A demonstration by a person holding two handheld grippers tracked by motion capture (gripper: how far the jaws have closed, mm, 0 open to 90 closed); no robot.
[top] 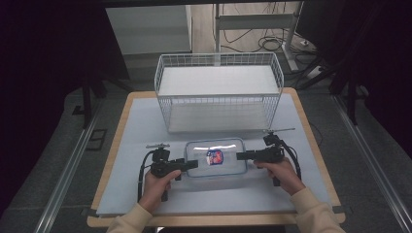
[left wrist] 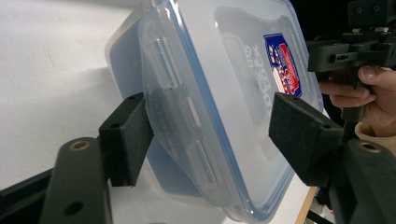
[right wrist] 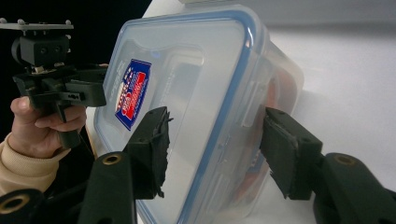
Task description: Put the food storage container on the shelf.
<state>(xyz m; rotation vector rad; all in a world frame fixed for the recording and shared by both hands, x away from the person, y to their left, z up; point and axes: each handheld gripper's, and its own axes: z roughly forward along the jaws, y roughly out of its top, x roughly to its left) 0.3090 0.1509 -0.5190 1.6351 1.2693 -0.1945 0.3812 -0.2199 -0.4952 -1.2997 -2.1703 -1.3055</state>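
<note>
On the bench [top: 145, 121], at twelve o'clock, stands the empty white wire basket [top: 218, 92]; just nearer you, at six o'clock from it, lies the clear rectangular plastic box with a blue-rimmed lid [top: 215, 158]. You seem to be setting up a two-handed lift, probably towards the basket. Your left gripper [top: 193, 164] at nine o'clock and right gripper [top: 241, 156] at three straddle the box's ends, jaws spread, not yet pinching. Next, close both evenly.

floor [top: 39, 160]: grey, dim | cables [top: 262, 41] behind table | metal rails [top: 68, 174] alongside
</note>
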